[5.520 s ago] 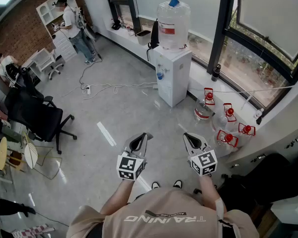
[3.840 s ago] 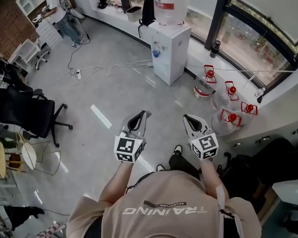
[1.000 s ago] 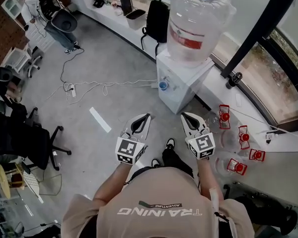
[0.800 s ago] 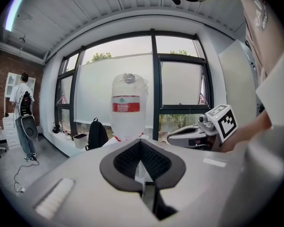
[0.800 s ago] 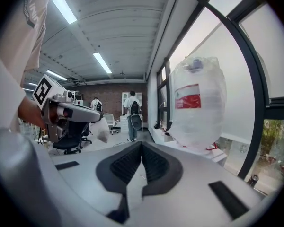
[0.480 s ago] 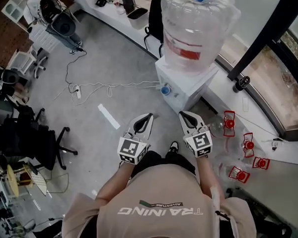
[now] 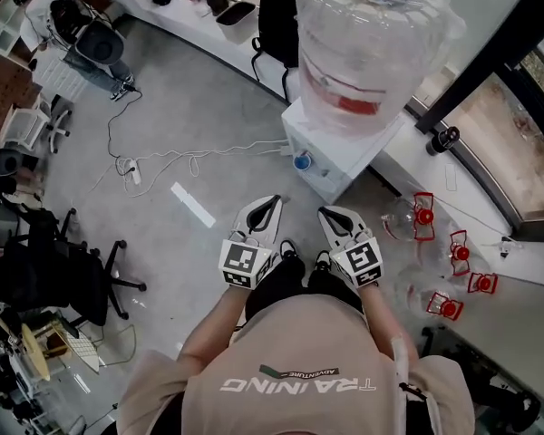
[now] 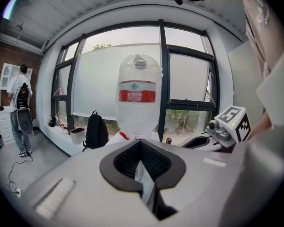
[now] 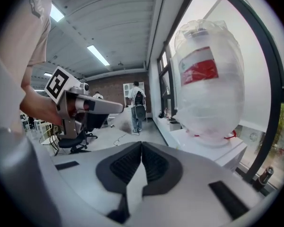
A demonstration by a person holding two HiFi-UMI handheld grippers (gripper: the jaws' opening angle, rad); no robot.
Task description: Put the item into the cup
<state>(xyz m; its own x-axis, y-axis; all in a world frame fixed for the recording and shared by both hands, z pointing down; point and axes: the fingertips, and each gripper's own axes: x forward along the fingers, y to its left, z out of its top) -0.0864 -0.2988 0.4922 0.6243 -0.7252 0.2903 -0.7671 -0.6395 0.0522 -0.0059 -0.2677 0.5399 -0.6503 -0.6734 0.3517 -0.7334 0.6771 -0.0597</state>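
Head view is showing the person standing just in front of the white water dispenser (image 7: 331,157), with a large clear water bottle (image 7: 367,48) sitting on top of it. The left gripper (image 7: 270,203) and right gripper (image 7: 327,216) are pointing forward side by side. Both are clenched on nothing, probably because there is nothing yet to grasp. No cup or item is showing in any view, so the task itself is seemingly not yet starting.
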